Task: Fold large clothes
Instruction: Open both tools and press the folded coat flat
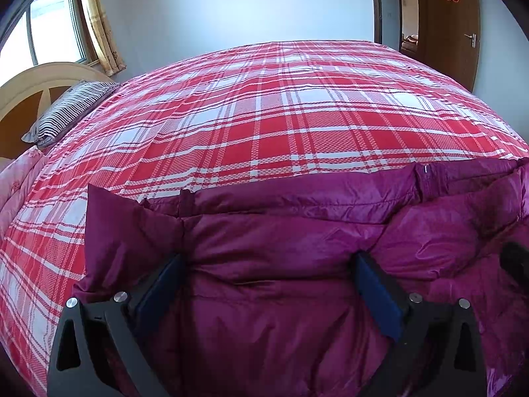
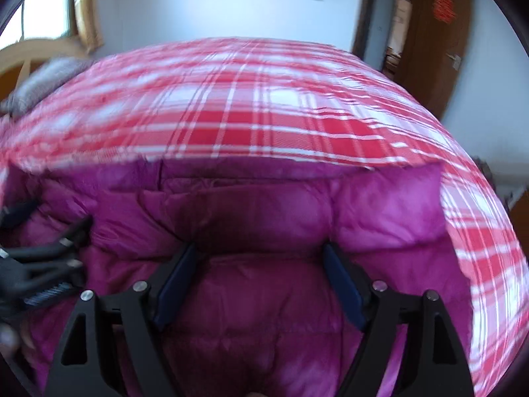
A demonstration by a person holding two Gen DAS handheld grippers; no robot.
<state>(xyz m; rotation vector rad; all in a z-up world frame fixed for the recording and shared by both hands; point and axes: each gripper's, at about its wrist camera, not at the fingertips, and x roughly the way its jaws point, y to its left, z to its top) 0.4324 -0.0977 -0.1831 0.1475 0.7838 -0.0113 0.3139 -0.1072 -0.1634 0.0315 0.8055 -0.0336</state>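
Observation:
A puffy magenta quilted jacket (image 1: 281,248) lies on the near part of a bed, folded into a rough block. My left gripper (image 1: 269,261) is open, its two blue-padded fingers spread wide over the jacket's left part, with fabric bulging between them. My right gripper (image 2: 261,251) is open too, fingers spread over the jacket (image 2: 271,211) near its right part. The left gripper also shows at the left edge of the blurred right wrist view (image 2: 39,248). The right gripper's tip shows at the right edge of the left wrist view (image 1: 515,264).
The bed carries a red and white plaid cover (image 1: 281,106). A striped pillow (image 1: 71,109) and wooden headboard (image 1: 33,82) are at far left, with a pink quilt (image 1: 16,178) beside. A window with curtain (image 1: 53,23) is at back left. A brown door (image 1: 446,23) is at back right.

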